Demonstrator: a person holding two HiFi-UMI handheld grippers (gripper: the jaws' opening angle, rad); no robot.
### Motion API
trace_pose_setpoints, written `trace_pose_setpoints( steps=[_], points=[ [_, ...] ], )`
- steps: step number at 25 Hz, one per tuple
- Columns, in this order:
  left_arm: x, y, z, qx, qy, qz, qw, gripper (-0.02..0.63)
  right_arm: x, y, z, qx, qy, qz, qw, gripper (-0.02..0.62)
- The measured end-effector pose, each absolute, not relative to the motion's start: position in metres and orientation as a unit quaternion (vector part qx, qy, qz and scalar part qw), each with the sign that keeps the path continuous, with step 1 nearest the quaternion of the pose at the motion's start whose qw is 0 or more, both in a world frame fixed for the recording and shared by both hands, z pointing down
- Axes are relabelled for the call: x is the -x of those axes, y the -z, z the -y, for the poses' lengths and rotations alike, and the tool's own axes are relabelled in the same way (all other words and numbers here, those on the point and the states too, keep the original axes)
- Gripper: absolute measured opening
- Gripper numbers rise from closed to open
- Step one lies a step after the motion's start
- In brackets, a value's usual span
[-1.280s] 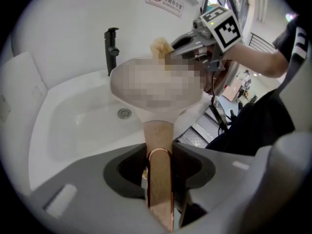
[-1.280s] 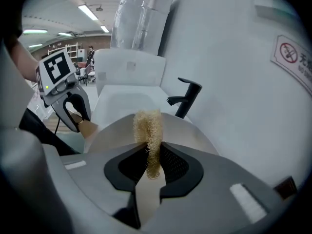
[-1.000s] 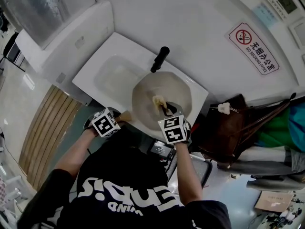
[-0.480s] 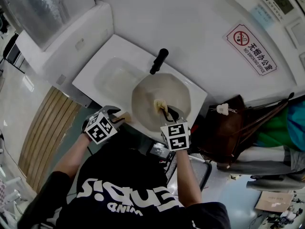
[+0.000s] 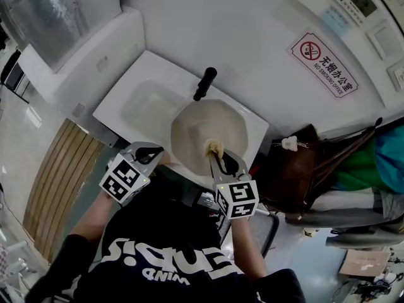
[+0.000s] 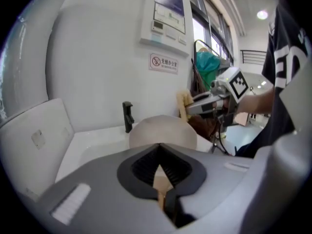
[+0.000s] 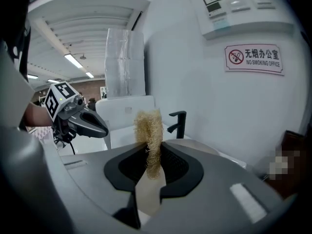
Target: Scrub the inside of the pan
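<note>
A beige pan [image 5: 208, 131] rests over the white sink [image 5: 142, 103], below the black faucet [image 5: 204, 84]. My right gripper [image 5: 218, 160] hovers over the pan's near rim, shut on a straw-coloured loofah scrubber [image 5: 213, 148], which stands up between the jaws [image 7: 148, 130]. My left gripper [image 5: 150, 152] hangs at the pan's near left, above the sink edge. Its jaws have just been closing and the tips now meet with nothing pinched between them. A strip of the wooden pan handle [image 6: 160, 182] shows below through the gap behind the tips. The pan [image 6: 163, 130] lies beyond them.
A no-smoking sign [image 5: 323, 65] and a control panel [image 5: 353, 2] hang on the wall. A brown bag [image 5: 297, 169] stands right of the sink. A white box-shaped unit [image 5: 95, 49] borders the sink's left side.
Both grippers have risen and drawn back toward the person. The left one has come off the pan handle and closed. The right one has lifted the loofah out of the pan's middle.
</note>
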State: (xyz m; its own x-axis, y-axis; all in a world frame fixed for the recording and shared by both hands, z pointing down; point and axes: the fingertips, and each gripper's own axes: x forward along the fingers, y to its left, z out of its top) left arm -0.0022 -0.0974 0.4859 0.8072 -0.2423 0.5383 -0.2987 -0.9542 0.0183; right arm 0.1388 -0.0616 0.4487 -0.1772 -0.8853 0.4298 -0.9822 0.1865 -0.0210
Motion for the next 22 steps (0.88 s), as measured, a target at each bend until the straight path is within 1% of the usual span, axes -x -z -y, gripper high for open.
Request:
trace_pose_setpoints(
  steps=[4,10,14,22],
  points=[
    [0.0,-0.455,0.098,-0.964,-0.195,0.172,0.049,-0.005,-0.13,-0.434,0.052,-0.633,-0.119,0.757,0.11,0.074],
    [0.005,-0.433,0.107,-0.967,-0.112,0.226,0.034,-0.005,-0.122,-0.423,0.04,-0.642,-0.088,0.76,0.052,0.074],
    [0.007,-0.428,0.11,-0.966,-0.08,0.246,0.024,-0.005,-0.117,-0.421,0.035,-0.638,-0.08,0.765,0.038,0.074],
    [0.007,-0.431,0.114,-0.963,-0.078,0.257,0.027,-0.005,-0.116,-0.419,0.034,-0.641,-0.072,0.764,0.032,0.074]
  ],
)
